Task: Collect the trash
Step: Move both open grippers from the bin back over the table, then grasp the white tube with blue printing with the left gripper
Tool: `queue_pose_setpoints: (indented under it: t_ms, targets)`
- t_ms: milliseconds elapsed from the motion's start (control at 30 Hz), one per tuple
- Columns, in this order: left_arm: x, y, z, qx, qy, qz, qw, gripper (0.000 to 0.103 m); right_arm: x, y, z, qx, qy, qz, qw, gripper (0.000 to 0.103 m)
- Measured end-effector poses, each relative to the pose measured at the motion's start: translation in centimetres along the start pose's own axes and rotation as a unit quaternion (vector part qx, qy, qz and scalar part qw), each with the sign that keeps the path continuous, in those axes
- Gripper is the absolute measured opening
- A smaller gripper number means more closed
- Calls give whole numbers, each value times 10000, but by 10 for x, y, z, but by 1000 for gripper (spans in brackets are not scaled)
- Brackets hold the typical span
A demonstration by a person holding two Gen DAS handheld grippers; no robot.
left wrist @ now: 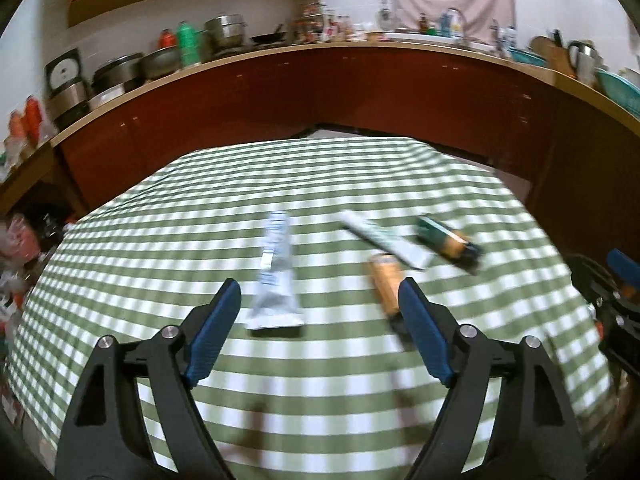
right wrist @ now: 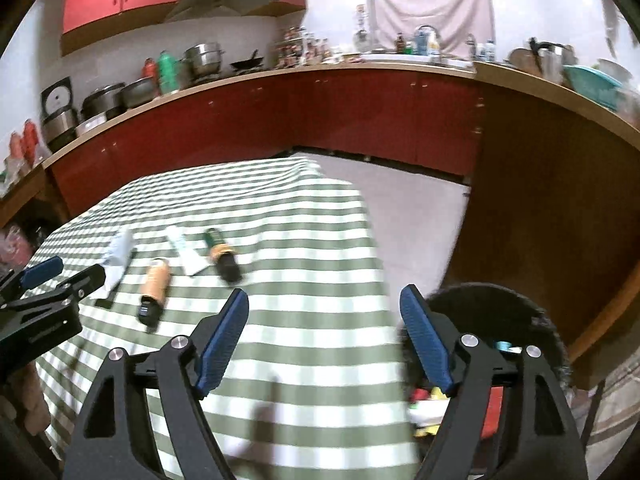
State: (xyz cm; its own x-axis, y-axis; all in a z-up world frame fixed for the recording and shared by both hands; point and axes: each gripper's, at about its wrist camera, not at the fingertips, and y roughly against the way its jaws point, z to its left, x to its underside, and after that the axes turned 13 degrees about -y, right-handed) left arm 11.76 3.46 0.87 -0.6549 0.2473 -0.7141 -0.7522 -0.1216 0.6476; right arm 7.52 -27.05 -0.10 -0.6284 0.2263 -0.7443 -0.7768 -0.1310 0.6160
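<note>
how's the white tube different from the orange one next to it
The white tube is pale with grey-blue print; the orange tube is orange with a dark cap. The white one looks flat and wide at its crimped near end, the orange one rounder. Both lie on the checked tablecloth, apart, ahead of the open left gripper.

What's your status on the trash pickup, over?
Both tongs open, empty: left, right. Four tubes on checked table, white tube nearest left. Trash bin beside table. Nothing blocking.
</note>
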Motion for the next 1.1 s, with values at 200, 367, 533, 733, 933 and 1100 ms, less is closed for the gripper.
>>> queue_pose_setpoints:
  t_ms: [200,367,533,733,933,1100]
  targets:
    - [4,-20,29,-139,73,157,9998,80,4,-17,40,-250,234,227,9992,76]
    - [7,-45,43,1,185,362,9992,80,8,-23,64,-314,391,316,9982,76]
    - [10,-60,49,156,251,479,9984,71,10,-31,75,-303,451,441,9975,76]
    - [12,-65,56,310,262,530,9978,54,13,-37,88,-336,540,527,9966,76]
    - [14,-66,58,354,310,532,9975,50,13,-41,98,-366,609,563,9959,76]
    - [11,-59,59,366,342,367,9981,56,12,-42,99,-358,606,589,9958,76]
